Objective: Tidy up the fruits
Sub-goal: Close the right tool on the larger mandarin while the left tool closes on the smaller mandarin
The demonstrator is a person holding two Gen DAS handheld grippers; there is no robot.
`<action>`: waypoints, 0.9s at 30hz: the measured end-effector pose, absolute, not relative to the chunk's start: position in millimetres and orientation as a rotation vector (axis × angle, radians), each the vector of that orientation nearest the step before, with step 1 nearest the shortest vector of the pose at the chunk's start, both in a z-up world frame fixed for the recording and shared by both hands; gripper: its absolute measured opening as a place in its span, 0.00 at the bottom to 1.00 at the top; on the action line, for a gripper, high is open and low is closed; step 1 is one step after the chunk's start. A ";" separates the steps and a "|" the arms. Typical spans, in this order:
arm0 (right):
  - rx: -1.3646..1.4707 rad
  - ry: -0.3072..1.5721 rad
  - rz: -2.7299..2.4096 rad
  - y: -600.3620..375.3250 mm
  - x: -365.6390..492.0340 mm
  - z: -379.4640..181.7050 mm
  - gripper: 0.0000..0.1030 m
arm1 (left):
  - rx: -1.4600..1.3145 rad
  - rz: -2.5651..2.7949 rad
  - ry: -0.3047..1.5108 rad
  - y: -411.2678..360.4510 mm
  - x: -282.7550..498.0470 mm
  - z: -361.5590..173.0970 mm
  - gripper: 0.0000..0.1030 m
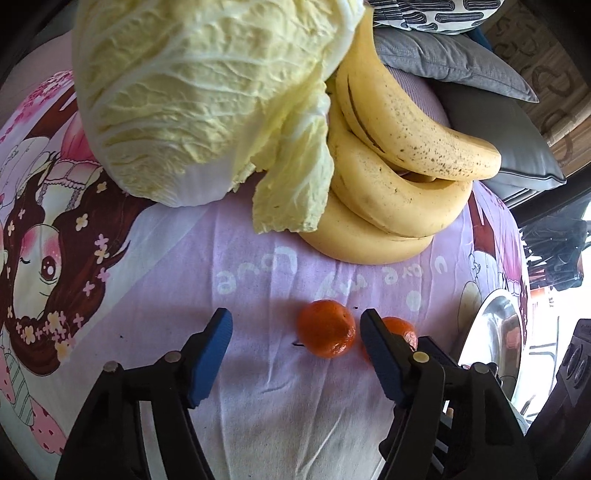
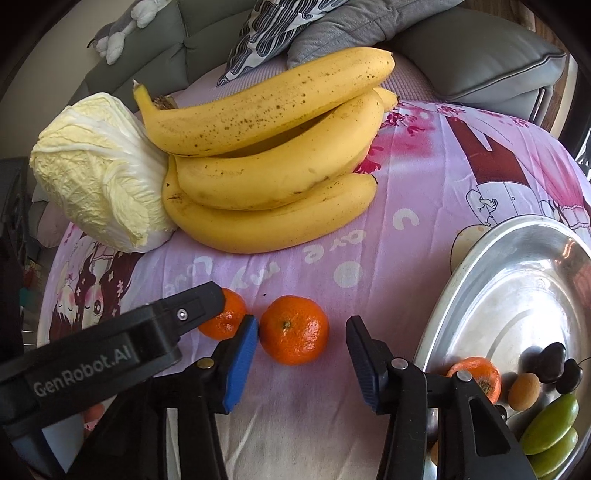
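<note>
Wrinkled pink cloth (image 2: 295,424) under two dimpled round tangerines (image 2: 294,329).

Before me a grey sofa (image 2: 480,55) holds a patterned cushion (image 2: 258,33), daylight falling across my pink cartoon-print cloth (image 1: 258,369).

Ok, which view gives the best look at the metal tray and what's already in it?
The right wrist view: the metal tray fills its right side, with a tangerine, dark fruits and green fruits visible at its near end. The left wrist view catches only a sliver of the tray's rim at the right edge, contents hidden.
</note>
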State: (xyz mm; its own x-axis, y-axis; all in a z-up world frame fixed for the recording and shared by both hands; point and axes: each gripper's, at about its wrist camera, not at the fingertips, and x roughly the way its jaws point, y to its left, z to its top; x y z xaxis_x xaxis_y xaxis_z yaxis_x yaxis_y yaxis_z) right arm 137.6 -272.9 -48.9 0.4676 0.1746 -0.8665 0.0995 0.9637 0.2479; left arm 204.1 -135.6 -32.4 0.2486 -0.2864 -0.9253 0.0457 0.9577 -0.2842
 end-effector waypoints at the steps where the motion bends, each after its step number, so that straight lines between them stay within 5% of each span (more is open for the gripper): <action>1: 0.278 1.085 0.048 -272.5 137.5 -48.4 0.47 | -0.215 -0.235 1.310 -139.6 204.2 -34.3 0.60; 13: 0.259 1.087 0.063 -267.7 137.2 -50.4 0.41 | -0.312 -0.330 1.352 -149.1 207.5 -71.3 0.34; 27: 0.300 1.079 0.040 -279.7 127.8 -35.9 0.41 | -0.318 -0.268 1.357 -150.1 194.5 -55.7 0.34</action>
